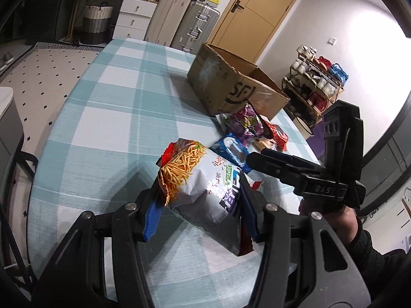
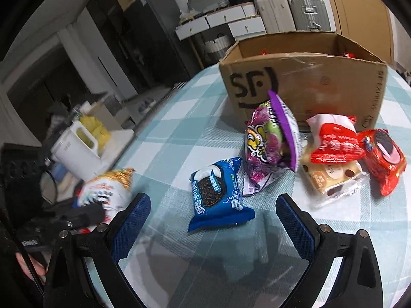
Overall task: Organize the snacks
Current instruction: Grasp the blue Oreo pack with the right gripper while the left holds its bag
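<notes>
My left gripper is shut on a white noodle-snack bag and holds it above the checked tablecloth. The same bag shows blurred at the left of the right wrist view. My right gripper is open and empty, just short of a blue cookie pack. Beyond lie a purple candy bag, a red-and-white pastry pack, a clear cake pack and a red cookie pack. An open cardboard box stands behind them; it also shows in the left wrist view.
The right gripper's body is at the right in the left wrist view. Suitcases, white drawers and a basket stand past the far table edge. A shelf of cups is at the right. A white container sits off the table's left.
</notes>
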Demonstrator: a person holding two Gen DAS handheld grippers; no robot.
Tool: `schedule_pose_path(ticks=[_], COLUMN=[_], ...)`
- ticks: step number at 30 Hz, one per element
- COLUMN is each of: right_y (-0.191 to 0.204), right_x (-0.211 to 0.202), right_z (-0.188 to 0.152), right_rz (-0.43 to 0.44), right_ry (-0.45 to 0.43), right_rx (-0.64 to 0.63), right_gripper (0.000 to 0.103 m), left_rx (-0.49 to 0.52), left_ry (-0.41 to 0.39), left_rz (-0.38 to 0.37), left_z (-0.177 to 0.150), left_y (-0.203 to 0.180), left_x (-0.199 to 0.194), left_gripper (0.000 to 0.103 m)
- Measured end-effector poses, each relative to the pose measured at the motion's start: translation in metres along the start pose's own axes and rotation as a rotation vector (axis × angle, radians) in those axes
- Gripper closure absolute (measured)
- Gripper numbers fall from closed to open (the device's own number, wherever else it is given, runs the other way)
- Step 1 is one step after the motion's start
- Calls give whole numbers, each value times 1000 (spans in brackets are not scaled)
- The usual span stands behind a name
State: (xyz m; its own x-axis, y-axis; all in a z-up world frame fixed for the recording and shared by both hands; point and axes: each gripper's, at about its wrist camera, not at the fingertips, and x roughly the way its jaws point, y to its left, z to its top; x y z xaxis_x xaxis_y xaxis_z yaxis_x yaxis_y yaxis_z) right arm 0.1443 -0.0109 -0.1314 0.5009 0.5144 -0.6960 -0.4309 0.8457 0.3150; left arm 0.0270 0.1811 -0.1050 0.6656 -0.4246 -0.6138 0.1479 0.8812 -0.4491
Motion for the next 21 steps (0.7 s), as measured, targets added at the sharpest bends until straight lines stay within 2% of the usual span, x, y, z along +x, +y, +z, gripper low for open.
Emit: schedule_pose_path(ticks=[6, 9, 13, 14, 15, 16, 18, 21], right_y=[10, 15, 21, 22, 26, 28, 34, 30], right_x=[22, 30, 44, 47, 50, 52, 55, 54], right_z=[4, 5, 5, 5, 5, 3, 1, 0], right_rz=[-2, 9, -5, -15, -38, -52, -72, -43], right_ry=[33, 47, 74, 80, 81, 84, 86, 83], right_rx=[-10, -12, -30, -38, -64, -89, -132, -103], right_gripper=[4, 11, 26, 37, 42, 57, 60, 61], left_rx=[-23, -34, -43, -45, -47, -49, -50, -49], left_ry=[-7, -9, -10, -12, -12, -12, -12, -13], left_rz=[5, 6, 11, 13, 13, 16, 17, 17], left_z=[0, 0, 1, 1, 0, 1, 1, 1], left_y=[12, 18, 21, 21, 22, 22, 22, 22], left_x=[-2, -4, -3, -4, -4, -4, -4, -4], left_gripper=[53, 53, 53, 53, 53, 53, 53, 53])
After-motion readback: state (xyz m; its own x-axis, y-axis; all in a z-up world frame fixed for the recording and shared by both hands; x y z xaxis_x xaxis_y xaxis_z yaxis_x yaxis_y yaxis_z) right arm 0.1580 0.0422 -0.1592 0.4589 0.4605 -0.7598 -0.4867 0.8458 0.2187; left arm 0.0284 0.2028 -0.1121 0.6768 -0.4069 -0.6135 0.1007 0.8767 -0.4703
